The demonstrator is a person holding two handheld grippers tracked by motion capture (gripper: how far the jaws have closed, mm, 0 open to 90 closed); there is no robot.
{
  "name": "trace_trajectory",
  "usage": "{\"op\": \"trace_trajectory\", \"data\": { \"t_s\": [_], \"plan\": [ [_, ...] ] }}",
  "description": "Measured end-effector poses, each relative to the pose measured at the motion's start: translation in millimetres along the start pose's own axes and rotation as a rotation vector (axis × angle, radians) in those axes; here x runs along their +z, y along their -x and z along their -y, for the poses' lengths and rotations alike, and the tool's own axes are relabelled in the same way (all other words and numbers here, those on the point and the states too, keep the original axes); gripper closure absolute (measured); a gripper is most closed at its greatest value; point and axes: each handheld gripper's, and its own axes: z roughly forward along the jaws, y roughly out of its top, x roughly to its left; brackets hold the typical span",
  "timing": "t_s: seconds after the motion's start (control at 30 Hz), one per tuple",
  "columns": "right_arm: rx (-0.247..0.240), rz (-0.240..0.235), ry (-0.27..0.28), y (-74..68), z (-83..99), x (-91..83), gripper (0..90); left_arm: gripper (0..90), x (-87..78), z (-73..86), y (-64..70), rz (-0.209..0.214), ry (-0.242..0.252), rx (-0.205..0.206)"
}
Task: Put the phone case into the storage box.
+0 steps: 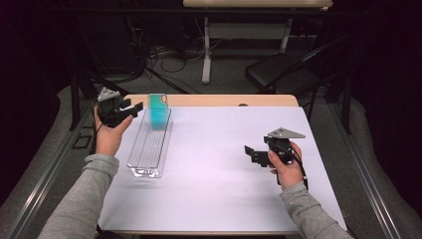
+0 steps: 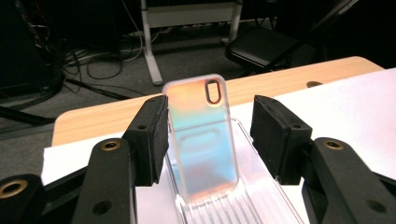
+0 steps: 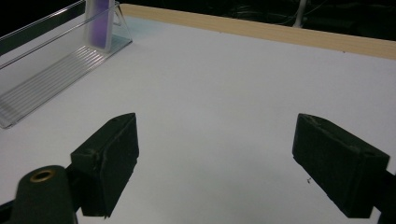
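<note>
1. High view, left side: the left gripper point(image 1: 130, 108) is held up at the left edge of the counter point(image 1: 224, 149), just left of the far end of the clear tray point(image 1: 147, 149), which serves as the landmark here.
2. Its jaws point toward the tray's far end and stand apart with nothing between them in contact; they hold nothing.
3. The clear tray is long and narrow, with a ribbed floor, and lies on the white sheet running away from the person, near the counter's left edge.
4. The phone case point(image 1: 158, 112) stands upright at the tray's far end, leaning against the end wall, and looks teal from above.
5. In the left gripper view the phone case point(image 2: 201, 140) shows an iridescent back with a camera cutout near its top; it sits in the gap between the two pads, the left pad point(image 2: 156, 135) close beside its edge, the right pad well clear.
6. To the right of the tray, well apart from it, the right gripper point(image 1: 253, 153) hovers low over the bare white sheet.
7. In the right gripper view its jaws are spread wide and empty, and the tray point(image 3: 51, 79) lies off to the upper left.
</note>
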Motion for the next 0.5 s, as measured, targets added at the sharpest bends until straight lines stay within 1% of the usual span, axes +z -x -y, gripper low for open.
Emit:
{"op": "trace_trajectory", "data": {
  "t_s": [0.03,0.13,0.23,0.3,0.33,0.4,0.5],
  "plan": [
    [0.001,-0.001,0.0,-0.1,-0.1,-0.3,14.1,45.7,-1.0,1.4,1.3,0.008,-0.006,-0.005],
    [0.001,-0.001,0.001,-0.3,-0.2,-0.9,14.1,45.6,-3.7,5.6,5.4,0.027,-0.025,-0.002],
    [-0.004,-0.001,0.001,-0.9,-0.3,-0.9,14.1,45.7,-7.1,8.7,10.1,0.037,-0.026,0.026],
    [-0.005,-0.002,0.003,-1.4,-0.2,-0.8,14.2,46.3,-10.7,10.0,13.5,0.031,-0.025,0.04],
    [-0.005,-0.003,0.003,-1.6,-0.1,-0.9,14.1,46.3,-12.8,10.5,14.8,0.037,-0.021,0.043],
    [-0.005,-0.004,0.001,-1.8,-0.1,-1.1,14.1,45.8,-16.3,11.5,17.3,0.065,-0.001,0.041],
    [-0.002,-0.003,0.003,-1.9,-0.2,-1.7,14.2,40.8,-21.9,13.1,23.0,0.09,0.02,0.061]
  ]
}}
